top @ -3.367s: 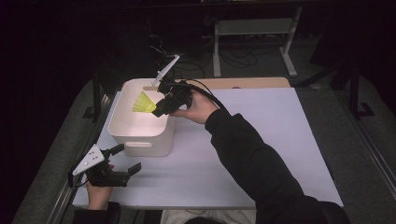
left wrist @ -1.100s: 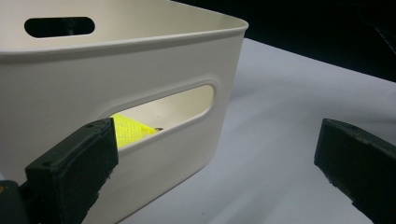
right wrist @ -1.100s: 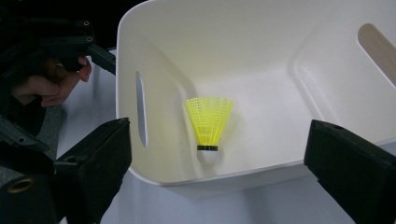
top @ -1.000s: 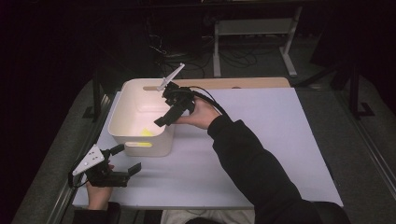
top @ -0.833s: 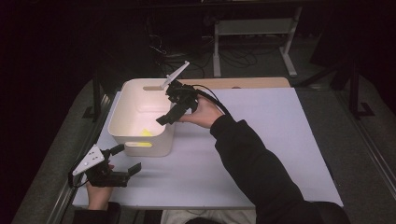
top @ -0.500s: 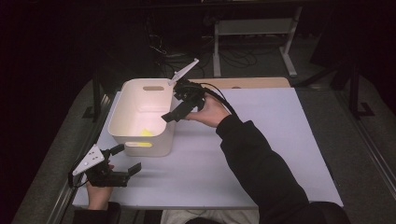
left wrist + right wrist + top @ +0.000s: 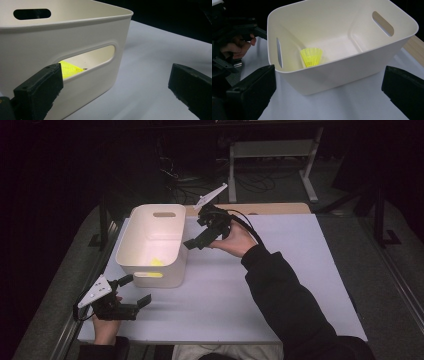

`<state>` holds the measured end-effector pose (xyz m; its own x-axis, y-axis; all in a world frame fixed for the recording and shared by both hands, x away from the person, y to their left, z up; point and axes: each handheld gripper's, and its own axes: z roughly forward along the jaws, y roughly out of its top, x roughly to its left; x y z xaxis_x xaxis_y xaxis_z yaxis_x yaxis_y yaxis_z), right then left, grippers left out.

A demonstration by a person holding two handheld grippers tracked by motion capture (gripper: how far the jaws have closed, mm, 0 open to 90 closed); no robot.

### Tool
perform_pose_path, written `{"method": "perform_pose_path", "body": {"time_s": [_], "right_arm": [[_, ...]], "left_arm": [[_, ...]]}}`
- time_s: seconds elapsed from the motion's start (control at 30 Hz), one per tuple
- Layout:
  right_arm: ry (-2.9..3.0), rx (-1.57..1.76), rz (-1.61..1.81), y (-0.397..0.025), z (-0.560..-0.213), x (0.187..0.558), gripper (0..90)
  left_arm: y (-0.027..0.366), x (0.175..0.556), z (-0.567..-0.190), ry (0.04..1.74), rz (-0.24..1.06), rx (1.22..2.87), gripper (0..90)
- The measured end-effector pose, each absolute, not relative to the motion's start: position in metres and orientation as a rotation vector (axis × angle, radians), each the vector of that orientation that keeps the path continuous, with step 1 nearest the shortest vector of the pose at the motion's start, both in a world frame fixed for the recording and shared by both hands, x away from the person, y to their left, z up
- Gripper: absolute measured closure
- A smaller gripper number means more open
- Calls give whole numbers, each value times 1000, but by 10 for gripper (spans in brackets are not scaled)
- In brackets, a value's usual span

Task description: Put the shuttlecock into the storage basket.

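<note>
- A dark room surrounds my white table; a wooden strip runs along its far edge, with cables and a metal stand on the floor beyond.
- My left gripper sits at about 7 o'clock on the table, near the front-left corner, its grey plate on top. Its jaws are wide apart with nothing between them.
- From the left gripper view, those jaws point at the near wall of the bin, and through the handle slot I see a patch of yellow mesh.
- The cream plastic bin stands upright at about 10 o'clock, just beyond my left gripper, with a handle slot in each short wall.
- The yellow shuttlecock lies on the bin's floor, close to the near wall; in the right gripper view its skirt opens upward, and the high view shows it as a yellow spot by that near wall.
- My right gripper hangs above the table at about 12 o'clock, just beside the bin's right wall and outside it. Its jaws stand spread and hold nothing, aimed toward the bin.
- My dark sleeve reaches in from 5 o'clock.
</note>
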<state>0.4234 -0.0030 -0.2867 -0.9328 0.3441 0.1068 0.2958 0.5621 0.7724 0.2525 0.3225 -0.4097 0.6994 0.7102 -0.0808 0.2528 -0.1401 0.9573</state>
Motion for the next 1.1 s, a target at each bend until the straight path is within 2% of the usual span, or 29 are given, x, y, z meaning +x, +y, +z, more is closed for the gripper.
{"method": "perform_pose_path", "body": {"time_s": [1.1], "right_arm": [[2651, 624, 1313, -53, -301, 416, 0]], "left_arm": [[322, 253, -410, 781, 476, 1713, 0]]}}
